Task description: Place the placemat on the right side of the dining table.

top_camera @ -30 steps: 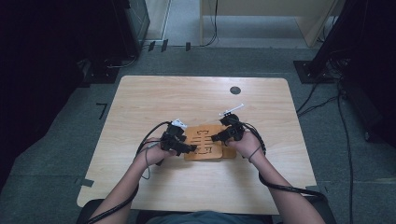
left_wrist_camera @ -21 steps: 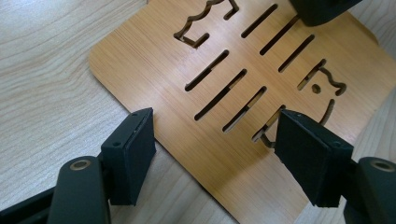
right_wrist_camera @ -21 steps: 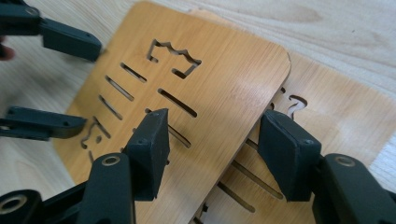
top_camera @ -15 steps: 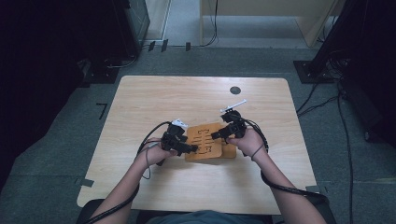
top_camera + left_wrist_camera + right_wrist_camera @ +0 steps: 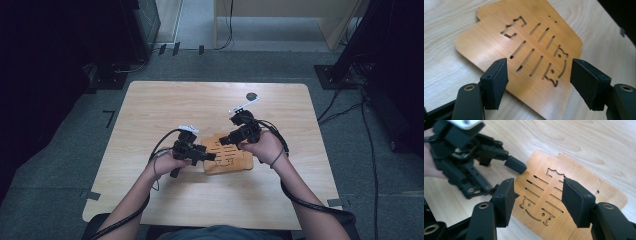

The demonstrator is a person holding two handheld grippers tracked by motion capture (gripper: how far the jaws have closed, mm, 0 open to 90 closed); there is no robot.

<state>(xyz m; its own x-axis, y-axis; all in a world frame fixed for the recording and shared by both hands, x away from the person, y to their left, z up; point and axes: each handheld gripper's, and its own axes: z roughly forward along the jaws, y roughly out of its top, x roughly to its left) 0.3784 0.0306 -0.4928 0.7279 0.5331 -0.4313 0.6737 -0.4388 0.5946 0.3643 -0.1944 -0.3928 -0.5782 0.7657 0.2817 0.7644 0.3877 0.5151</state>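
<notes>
- Thing in hand: a thin wooden board [image 5: 228, 155] with cut-out slots and small shaped openings, lying flat on the surface [image 5: 165, 105], near the person's edge, a little right of centre.
- In the right gripper view a 2nd sheet edge peeks out from under the top board [image 5: 544, 202] at the far side; it looks like 2 stacked boards, slightly offset. Cannot confirm more.
- Left gripper [image 5: 209, 156]: at the board's left edge, low. In the left gripper view its jaws stand apart with the board [image 5: 524, 50] showing between and beyond them; the pads press on nothing. The jaws have just been closing a little, yet nothing is pinched.
- Right gripper [image 5: 226, 140]: over the board's far right part, raised off it. Jaws at a middling gap, empty; the slotted face shows between them.
- Small dark disc [image 5: 251, 96] sits near the far edge of the surface, well apart from the work.
- Handling, as judged: light, stiff, flat plywood; smooth face, likely to slide on the surface when nudged. The thin bridges between slots look like the weak spots.
- Where to grip: by an outer edge, jaws across the thickness. Lying flat gives no purchase, so an edge would need tipping up, or the offset of the stack used as a lip.
</notes>
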